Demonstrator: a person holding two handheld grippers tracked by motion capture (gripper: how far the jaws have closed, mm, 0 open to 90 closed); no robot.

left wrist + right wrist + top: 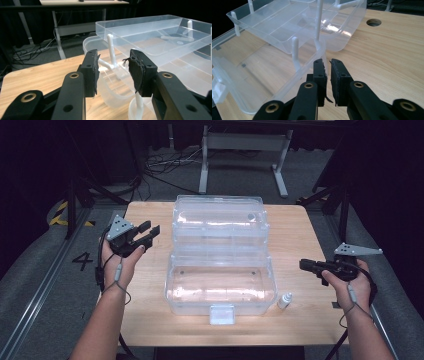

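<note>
1. Sitting mid-frame on the counter (150, 320) is my clear box (220, 285), lid swung back and tray raised.
2. My left gripper (148, 232), at centre left, has its fingers (91, 71) apart, nothing between them.
3. My right gripper (304, 265), at right, shows a narrow gap, holding nothing.
4. Beside the box's lower right corner stands a small bottle (285, 300).

Dim, dark surroundings; overhead glare on the clear box (218, 227); slight softness.

The clear, colourless plastic hinged box (220, 270) sat on the pale wood-grain surface (300, 235); both grippers were black; the small dropper bottle (284, 300) was white.
</note>
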